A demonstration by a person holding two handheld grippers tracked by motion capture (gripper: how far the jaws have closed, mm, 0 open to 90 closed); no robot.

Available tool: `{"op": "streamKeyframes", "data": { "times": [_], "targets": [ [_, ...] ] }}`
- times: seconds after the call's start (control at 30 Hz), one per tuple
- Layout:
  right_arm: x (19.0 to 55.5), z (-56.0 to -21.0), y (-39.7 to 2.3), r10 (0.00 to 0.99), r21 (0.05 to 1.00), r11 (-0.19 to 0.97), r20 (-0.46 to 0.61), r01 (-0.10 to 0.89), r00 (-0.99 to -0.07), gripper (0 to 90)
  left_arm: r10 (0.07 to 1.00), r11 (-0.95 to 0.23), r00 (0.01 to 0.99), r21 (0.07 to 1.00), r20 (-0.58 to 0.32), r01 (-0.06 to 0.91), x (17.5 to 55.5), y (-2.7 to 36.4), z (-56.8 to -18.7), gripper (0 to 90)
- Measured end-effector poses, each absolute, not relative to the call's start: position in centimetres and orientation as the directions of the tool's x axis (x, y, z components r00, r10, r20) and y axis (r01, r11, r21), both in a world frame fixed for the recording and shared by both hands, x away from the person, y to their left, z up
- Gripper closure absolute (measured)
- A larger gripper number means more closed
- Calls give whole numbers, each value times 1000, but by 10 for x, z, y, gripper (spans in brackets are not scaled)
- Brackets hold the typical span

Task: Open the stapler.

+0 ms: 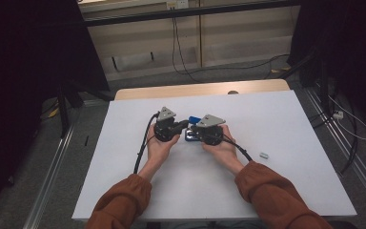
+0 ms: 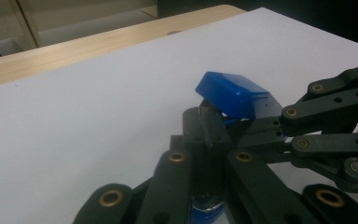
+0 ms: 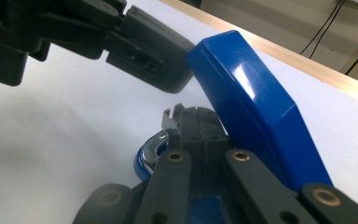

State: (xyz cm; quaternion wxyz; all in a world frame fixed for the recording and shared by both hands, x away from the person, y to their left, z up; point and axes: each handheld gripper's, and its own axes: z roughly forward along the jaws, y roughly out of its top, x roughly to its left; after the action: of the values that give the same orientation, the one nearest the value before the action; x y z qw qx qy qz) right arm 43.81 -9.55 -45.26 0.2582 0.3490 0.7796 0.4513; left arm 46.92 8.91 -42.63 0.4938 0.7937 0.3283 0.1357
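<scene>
Stapler (image 1: 192, 128), blue with a bright metal channel inside, sits between the two grippers near the middle of the white counter (image 1: 276, 191). Left gripper (image 1: 183, 125) has its jaws closed down narrow; in the left gripper view they clamp the shiny metal part of the stapler (image 2: 210, 128) just under the raised blue top cover (image 2: 230, 95), which stands tilted open above them. Right gripper (image 1: 194, 132) comes in from the other side with its jaws likewise drawn together; the right gripper view shows them pinched on the metal magazine (image 3: 172, 122) and blue base (image 3: 142, 168), with the blue cover (image 3: 256, 112) swung up at a steep slant beside them. In that same view the left gripper (image 3: 163, 67) reaches in from the upper left, its tip just by the cover's upper end. From the high view, both hands cup the gripper bodies, palms up, with a grey three-cornered plate (image 1: 167, 113) on each one and black cables trailing back toward the orange sleeves (image 1: 124, 202). Well apart to the right, a small grey block of staples (image 1: 264, 155) lies on the counter. Beyond the white sheet runs a strip of pale wood (image 1: 200, 89), then grey floor with loose cables.
</scene>
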Motion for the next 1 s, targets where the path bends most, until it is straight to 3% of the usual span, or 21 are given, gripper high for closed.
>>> {"op": "streamKeyframes", "data": {
  "times": [1.0],
  "targets": [
    [438,-450,-100,779,883,352,-92,311,-620,900,652,-350,753,847,-86,400,473,86,-441,900]
  ]
}}
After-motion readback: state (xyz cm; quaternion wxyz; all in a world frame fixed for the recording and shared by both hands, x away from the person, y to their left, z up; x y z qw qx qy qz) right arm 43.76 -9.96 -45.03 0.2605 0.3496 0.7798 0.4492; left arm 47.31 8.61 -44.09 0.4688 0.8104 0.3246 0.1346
